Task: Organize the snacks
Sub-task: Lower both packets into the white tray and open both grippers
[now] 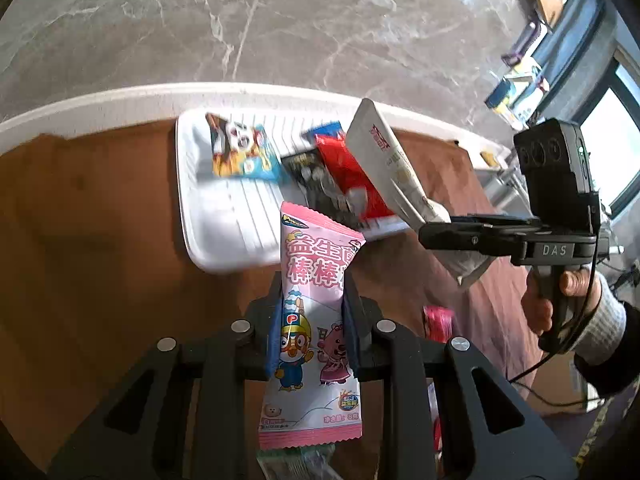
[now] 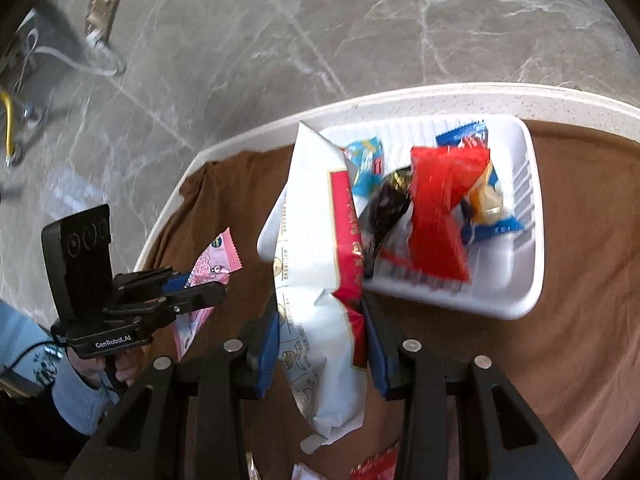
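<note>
So a pink packet (image 1: 316, 320) is pinched upright between the fingers of the left gripper (image 1: 314, 312), held above the brown cloth (image 1: 100, 240) just short of the white tray's (image 1: 192, 200) near edge. A white pouch (image 2: 320, 280) with a red stripe is clamped the same way in the right gripper (image 2: 320, 344), tilted so its top end hangs over the tray's left rim as seen in the right wrist view. Both pairs of fingers are closed narrow on their packets, blue pads (image 2: 267, 356) pressed into the wrapping. Inside the tray a red packet (image 2: 440, 220), a black one (image 2: 386, 204) and a few blue ones (image 2: 466, 132) are piled together, a bit blurred; a cartoon packet (image 1: 242, 150) is seen lying flat at the far end in the left view. The tray is set on the cloth, which is spread over a white-edged tabletop (image 1: 120, 100), with grey marble floor (image 1: 280, 20) beyond. Another red wrapper (image 2: 376, 466) is spotted on the cloth near the bottom of the right view.
</note>
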### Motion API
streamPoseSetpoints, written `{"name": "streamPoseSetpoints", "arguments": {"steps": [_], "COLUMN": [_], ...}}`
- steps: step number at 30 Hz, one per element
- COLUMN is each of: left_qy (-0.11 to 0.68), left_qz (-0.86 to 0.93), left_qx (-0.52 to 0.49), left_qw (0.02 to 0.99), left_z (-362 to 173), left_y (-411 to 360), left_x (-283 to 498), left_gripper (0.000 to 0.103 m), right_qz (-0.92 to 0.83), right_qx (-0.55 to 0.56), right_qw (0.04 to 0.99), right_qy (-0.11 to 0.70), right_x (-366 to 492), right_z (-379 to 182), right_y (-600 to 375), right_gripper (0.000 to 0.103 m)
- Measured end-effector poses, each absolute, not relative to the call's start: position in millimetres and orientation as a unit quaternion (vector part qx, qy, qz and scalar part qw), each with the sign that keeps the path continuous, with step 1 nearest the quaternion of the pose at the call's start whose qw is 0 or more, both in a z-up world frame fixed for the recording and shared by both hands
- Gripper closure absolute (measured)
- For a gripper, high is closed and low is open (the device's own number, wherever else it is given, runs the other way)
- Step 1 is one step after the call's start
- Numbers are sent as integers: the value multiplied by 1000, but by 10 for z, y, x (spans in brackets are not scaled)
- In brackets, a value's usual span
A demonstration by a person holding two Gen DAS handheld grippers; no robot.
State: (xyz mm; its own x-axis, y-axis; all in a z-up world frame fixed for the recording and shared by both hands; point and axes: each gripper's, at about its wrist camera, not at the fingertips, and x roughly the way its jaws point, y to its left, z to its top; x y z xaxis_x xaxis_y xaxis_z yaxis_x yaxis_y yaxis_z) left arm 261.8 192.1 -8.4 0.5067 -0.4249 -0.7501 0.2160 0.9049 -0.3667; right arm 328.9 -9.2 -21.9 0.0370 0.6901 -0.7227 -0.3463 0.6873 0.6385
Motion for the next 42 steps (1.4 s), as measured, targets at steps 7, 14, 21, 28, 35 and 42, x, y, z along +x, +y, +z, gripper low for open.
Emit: {"name": "streamPoseSetpoints", "arguments": {"steps": [7, 14, 21, 28, 35, 42], "left_qy": [453, 459, 471, 500, 490, 467], "left_qz": [-190, -196, -185, -153, -137, -122], "left_qx": [-132, -110, -101, -104, -64, -41], "left_qw": [861, 859, 857, 846, 858, 875], "left_z": [-31, -100, -267, -548, -516, -310], "left_y": [1997, 1906, 1900, 1933, 1887, 1891], "left_x": [3167, 3616, 3902, 4086, 3994, 3783], "left_gripper": [80, 80, 79, 65, 65, 55], "right_qz": [352, 339, 327, 307, 310, 315], "right_qx": [168, 183, 180, 152, 132, 124], "right_qw": [707, 702, 704, 722, 741, 755], "right_qy": [590, 599, 604, 601, 581, 561], "right_x": [3645, 3869, 4017, 4085, 3995, 3775], "right_z": [-334, -524, -656, -698, -565, -320], "right_y": [-43, 0, 65, 186, 159, -36], "right_gripper": [62, 62, 62, 54, 49, 45]}}
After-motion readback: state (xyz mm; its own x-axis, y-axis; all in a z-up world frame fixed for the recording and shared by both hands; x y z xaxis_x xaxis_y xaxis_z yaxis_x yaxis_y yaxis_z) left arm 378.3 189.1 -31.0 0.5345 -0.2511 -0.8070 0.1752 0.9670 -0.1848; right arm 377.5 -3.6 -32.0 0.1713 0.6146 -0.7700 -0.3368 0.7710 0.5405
